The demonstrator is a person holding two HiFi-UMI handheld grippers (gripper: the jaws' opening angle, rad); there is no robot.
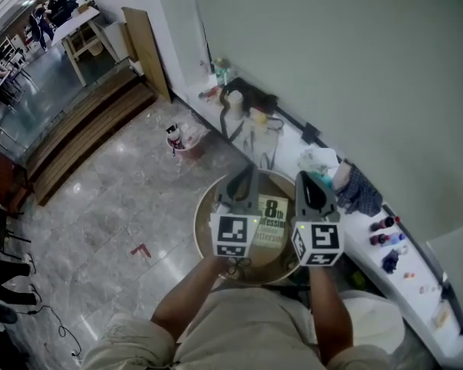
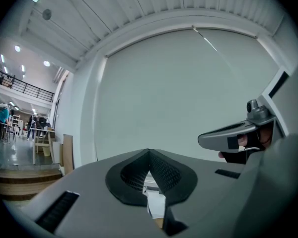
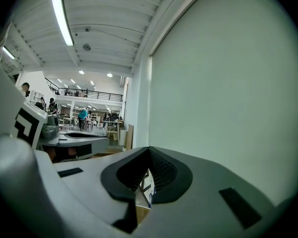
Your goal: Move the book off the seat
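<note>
A yellow-green book [image 1: 272,220] with a large "8th" on its cover lies flat on a round wooden seat [image 1: 209,206] just in front of the person. My left gripper [image 1: 245,174] hovers over the book's left side and my right gripper [image 1: 305,179] over its right side. Both are held in the person's hands and point away toward the wall. The jaws of my left gripper [image 2: 149,151] meet at their tips with nothing between them. My right gripper [image 3: 149,150] is also shut and empty. A sliver of the book shows through the gap behind each pair of tips.
A white counter [image 1: 417,276] runs along the grey wall [image 1: 355,68] behind the seat, cluttered with a cup [image 1: 234,99], small bottles [image 1: 384,230] and a dark cloth [image 1: 360,191]. A pink bucket [image 1: 179,140] stands on the marble floor. Wooden boards [image 1: 145,48] lean at the far corner.
</note>
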